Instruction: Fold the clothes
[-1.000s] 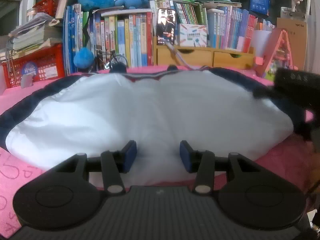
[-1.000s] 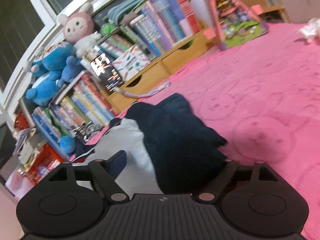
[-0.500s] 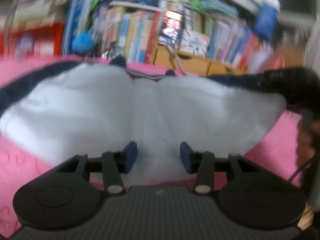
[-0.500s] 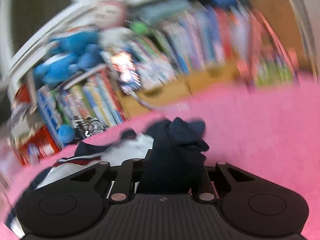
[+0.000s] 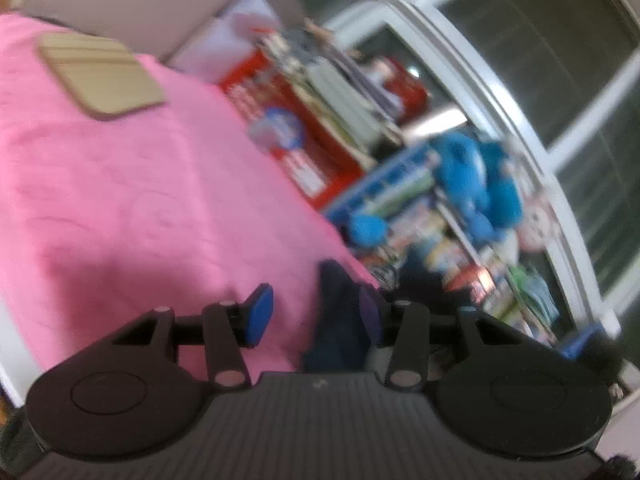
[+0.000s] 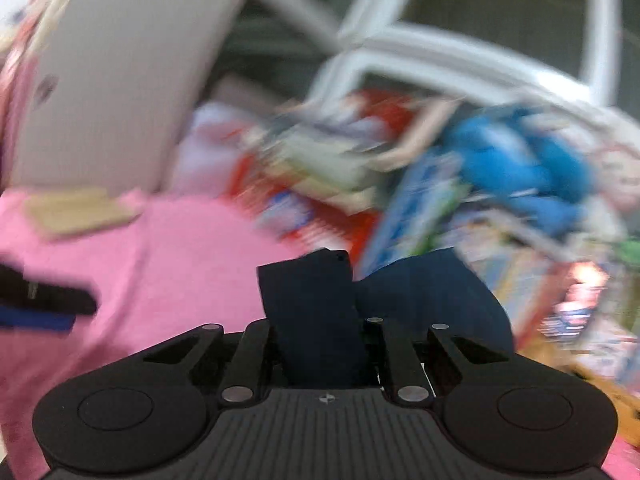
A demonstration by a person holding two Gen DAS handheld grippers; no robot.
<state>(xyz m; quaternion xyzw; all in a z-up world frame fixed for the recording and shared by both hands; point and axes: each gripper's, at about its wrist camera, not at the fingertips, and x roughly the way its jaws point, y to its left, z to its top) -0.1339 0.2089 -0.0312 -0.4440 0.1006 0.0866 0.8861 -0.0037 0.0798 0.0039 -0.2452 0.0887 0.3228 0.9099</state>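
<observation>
1. Left wrist view: left gripper [image 5: 320, 316] has jaws parted, blue pad on one finger bare. Navy garment [image 5: 340, 320] sits between the jaws against the far finger; can't tell if it's actually pinched. Pink bedspread [image 5: 120, 200] below, tan flat item [image 5: 100, 76] on it well away.
2. Risk here: if that hold is one-sided, the cloth likely slips out mid-swing and the fold goes crooked.
3. Writing: red basket [image 5: 320, 152] carries a round blue-white label, too blurred to read. Nothing legible.
4. Right wrist view: right gripper [image 6: 320, 344] is clenched on a bunch of the navy garment, which sticks up between the fingers.
5. Risk: the bunched grab may drag extra layers and wrinkle the fold; the heavy blur suggests a fast swing that could tug it free.
6. Writing: bookshelf clutter [image 6: 440, 184] is smeared, unreadable.
</observation>
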